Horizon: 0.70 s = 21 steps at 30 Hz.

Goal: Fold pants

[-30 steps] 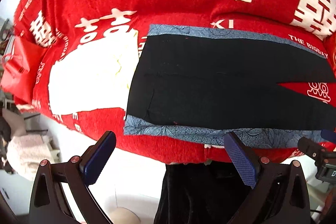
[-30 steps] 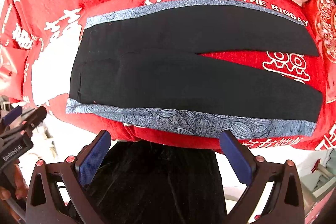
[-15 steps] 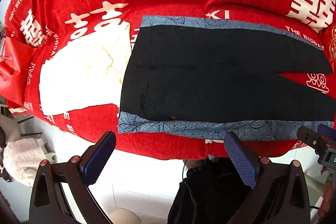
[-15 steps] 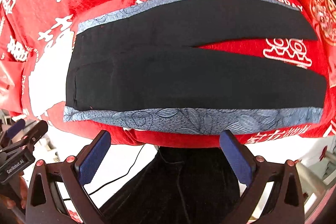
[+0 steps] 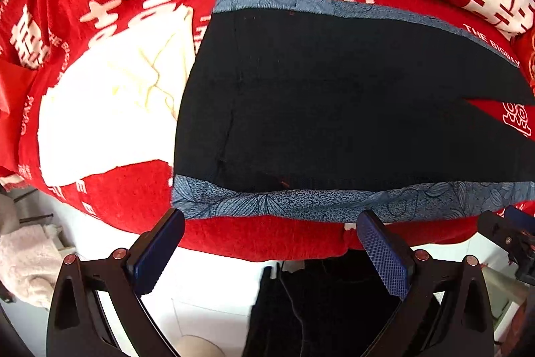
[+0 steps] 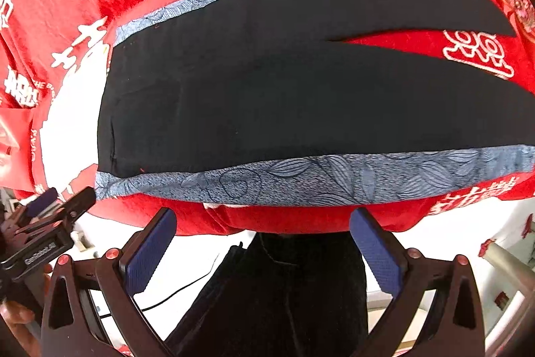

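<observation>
One pair of pants [image 5: 334, 96], two grippers, perhaps one white cloth [image 5: 110, 109].

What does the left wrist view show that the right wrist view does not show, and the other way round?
Only the left wrist view shows the whole white cloth beside the waist end of the pants, and a pale towel low at the left. Only the right wrist view shows both legs apart, with a long red wedge of the red blanket between them. Both show the black pants with blue patterned side stripes lying flat, and an open hand-held gripper, left and right, near the closest stripe.
</observation>
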Tool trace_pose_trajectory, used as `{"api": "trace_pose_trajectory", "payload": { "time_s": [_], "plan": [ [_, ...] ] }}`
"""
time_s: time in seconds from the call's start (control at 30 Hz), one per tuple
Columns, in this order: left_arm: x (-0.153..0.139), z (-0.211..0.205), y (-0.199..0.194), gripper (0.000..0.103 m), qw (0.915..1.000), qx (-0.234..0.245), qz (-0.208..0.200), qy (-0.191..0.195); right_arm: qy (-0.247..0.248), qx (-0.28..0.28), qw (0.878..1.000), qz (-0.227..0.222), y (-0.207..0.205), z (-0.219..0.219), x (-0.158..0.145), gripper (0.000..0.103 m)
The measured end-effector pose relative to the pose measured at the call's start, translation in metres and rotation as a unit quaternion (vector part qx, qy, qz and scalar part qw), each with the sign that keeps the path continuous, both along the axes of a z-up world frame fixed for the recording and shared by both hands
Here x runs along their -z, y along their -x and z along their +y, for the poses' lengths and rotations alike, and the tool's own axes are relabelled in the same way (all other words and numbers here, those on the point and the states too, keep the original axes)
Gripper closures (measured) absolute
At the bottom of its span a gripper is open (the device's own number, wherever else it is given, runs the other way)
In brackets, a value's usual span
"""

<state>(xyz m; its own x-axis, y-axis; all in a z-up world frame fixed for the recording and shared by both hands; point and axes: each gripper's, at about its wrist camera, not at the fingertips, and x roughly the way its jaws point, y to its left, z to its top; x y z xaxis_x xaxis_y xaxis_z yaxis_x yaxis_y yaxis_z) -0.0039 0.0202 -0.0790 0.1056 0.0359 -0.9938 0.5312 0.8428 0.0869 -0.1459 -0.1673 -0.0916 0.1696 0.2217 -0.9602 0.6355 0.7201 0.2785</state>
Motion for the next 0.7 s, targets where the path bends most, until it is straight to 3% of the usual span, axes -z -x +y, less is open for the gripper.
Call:
{"api": "trace_pose_trajectory", "payload": {
  "time_s": [0.13,0.27,0.37,0.4,0.47,0.7],
  "plan": [
    [0.016,0.014,-0.006,0.000,0.9986,-0.023,0.013,0.046,-0.041,0.022,0.998,-0.047,0.008,-0.005,0.012,0.000],
    [0.040,0.039,-0.011,0.000,0.9887,-0.066,0.042,0.128,-0.119,0.058,0.985,-0.108,0.024,-0.012,0.039,0.000],
    [0.066,0.060,-0.013,0.000,0.9780,-0.098,0.064,0.172,-0.173,0.087,0.973,-0.129,0.039,-0.015,0.070,0.012],
    [0.076,0.067,-0.013,0.001,0.9741,-0.111,0.072,0.183,-0.188,0.100,0.969,-0.129,0.046,-0.016,0.084,0.024],
    [0.093,0.079,-0.015,0.009,0.9680,-0.130,0.088,0.196,-0.213,0.120,0.961,-0.130,0.055,-0.017,0.105,0.027],
    [0.116,0.105,-0.018,0.009,0.9555,-0.169,0.110,0.215,-0.244,0.155,0.947,-0.140,0.070,-0.017,0.142,0.028]
  ]
}}
